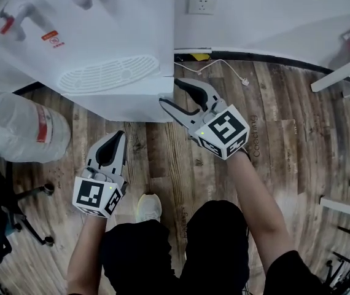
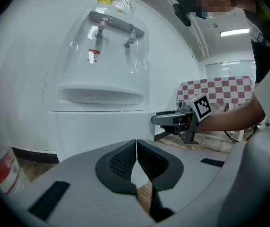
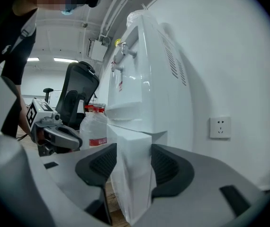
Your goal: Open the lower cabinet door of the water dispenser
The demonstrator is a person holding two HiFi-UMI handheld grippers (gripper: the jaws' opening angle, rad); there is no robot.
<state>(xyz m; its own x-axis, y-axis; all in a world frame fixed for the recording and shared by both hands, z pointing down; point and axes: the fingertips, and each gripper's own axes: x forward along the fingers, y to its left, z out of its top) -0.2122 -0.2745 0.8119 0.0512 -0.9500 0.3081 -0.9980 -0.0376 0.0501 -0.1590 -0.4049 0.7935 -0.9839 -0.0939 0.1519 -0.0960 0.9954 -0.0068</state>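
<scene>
1. As we look down from the head view, the water dispenser stands on the wooden floor against the white wall, its drip grille facing us and its lower cabinet door just beneath that.
2. Our right gripper is at the dispenser's front right corner, pointing nearly level. One jaw lies along the side panel and the other across the front.
3. From the right gripper view we see its jaws spread wide, with the door's white vertical edge filling the gap between them. Both pads look to lie against it, so we read this as a wide grip on the door's edge.
4. Our left gripper hangs lower and to the left, apart from the cabinet and aimed at its front. Its jaws are pressed together with nothing between them.
5. The door itself sits flush with the cabinet, not swung out.
6. A large water bottle lies on the floor to the dispenser's left, and a wall socket sits on the wall to its right.
</scene>
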